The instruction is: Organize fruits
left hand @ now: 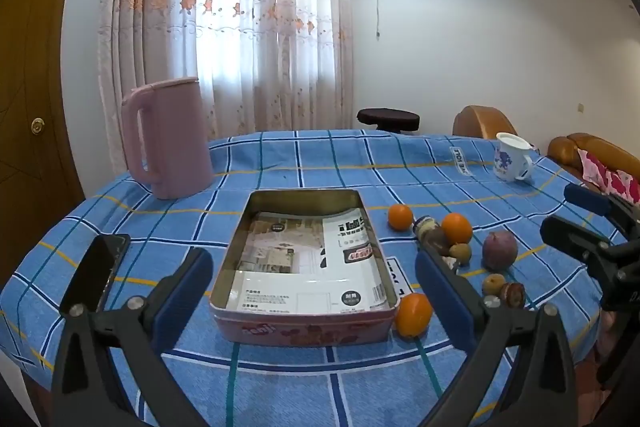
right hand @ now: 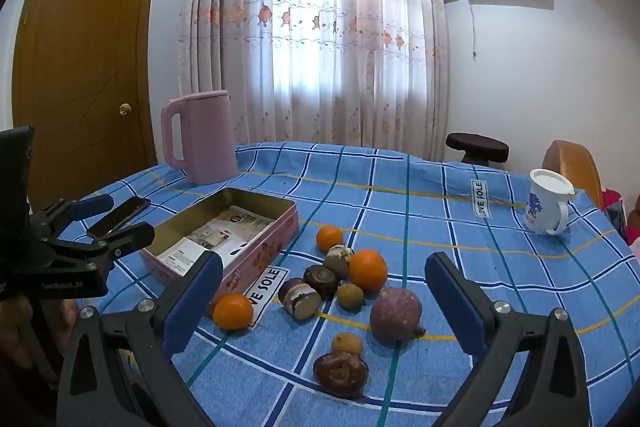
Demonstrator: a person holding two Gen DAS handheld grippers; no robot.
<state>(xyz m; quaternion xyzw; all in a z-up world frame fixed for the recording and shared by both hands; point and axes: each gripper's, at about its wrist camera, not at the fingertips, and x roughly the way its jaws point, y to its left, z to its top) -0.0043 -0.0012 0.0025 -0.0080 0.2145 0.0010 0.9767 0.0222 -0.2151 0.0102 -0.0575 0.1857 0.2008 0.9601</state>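
Right hand-held gripper [right hand: 324, 307]: open, empty, above fruits [right hand: 344, 291] scattered on bench [right hand: 440, 227]. Left hand-held gripper [left hand: 314, 291]: open before tin [left hand: 304, 323]. Suggested: centre over one orange [right hand: 233, 311], close gently.

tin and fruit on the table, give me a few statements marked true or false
1. The tin holds only printed paper, no fruit. True.
2. Three oranges lie on the cloth. True: one by the tin's near corner, two farther back.
3. The right gripper is shut on an orange. False: its fingers are spread wide and hold nothing.
4. The pink jug lies on its side. False: it stands upright behind the tin.
5. The phone sits inside the tin. False: it lies on the cloth left of the tin.
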